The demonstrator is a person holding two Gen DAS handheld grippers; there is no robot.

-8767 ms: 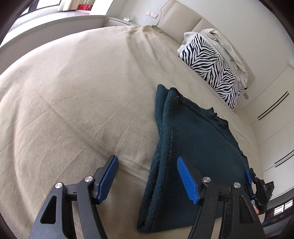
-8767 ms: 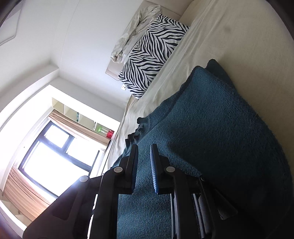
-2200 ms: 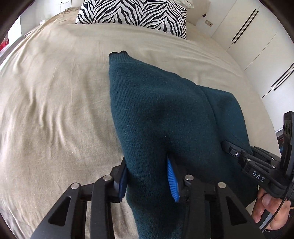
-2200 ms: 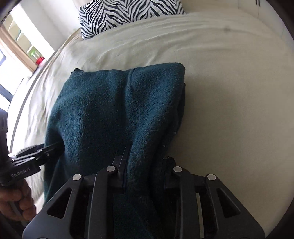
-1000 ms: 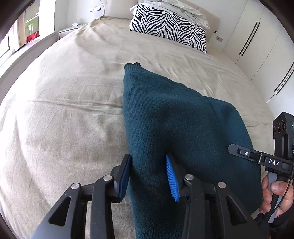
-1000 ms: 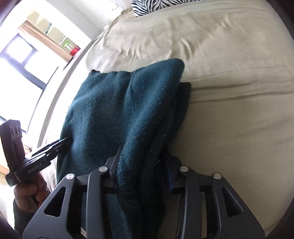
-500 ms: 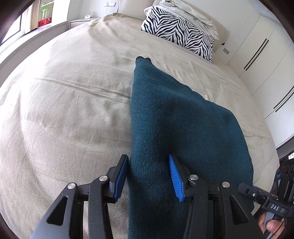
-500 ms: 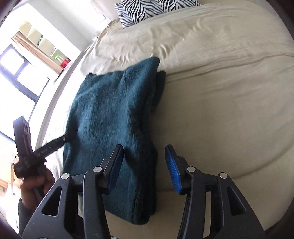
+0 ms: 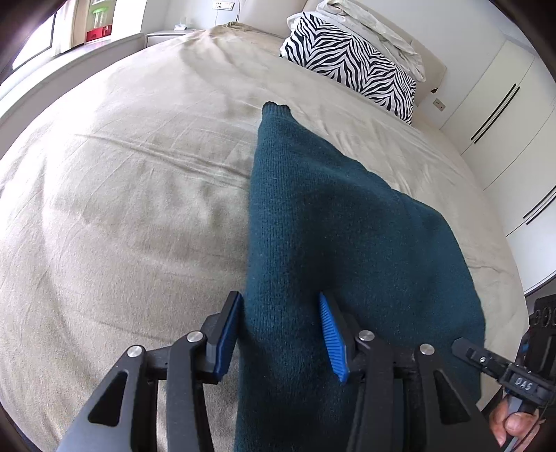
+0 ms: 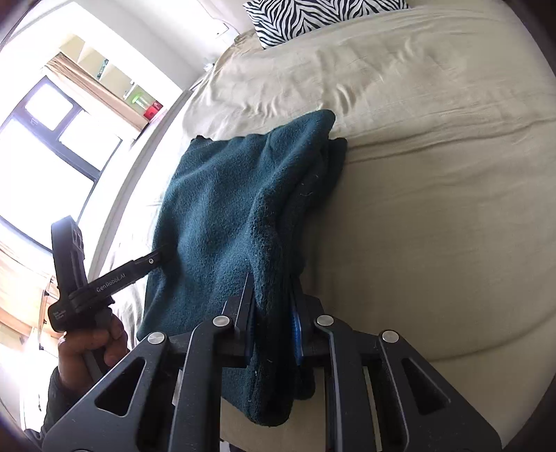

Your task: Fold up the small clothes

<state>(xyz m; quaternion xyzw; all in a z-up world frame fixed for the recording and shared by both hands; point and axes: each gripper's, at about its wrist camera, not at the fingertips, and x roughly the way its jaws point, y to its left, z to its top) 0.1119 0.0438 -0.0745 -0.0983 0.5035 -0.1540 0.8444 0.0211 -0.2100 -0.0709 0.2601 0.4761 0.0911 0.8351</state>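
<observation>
While the right gripper (image 10: 272, 313) was closing on the teal sweater's (image 10: 222, 222) folded edge at lower centre, the left gripper (image 9: 281, 333) straddled it, spread.

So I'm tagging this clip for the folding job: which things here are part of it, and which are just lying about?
Part of the job:
- sweater, dark teal, lying on the bed
- left gripper, jaws astride the sweater's near edge
- right gripper, jaws closing on the sweater's near edge

Just lying about:
- zebra pillow
- white bedding on the pillow
</observation>
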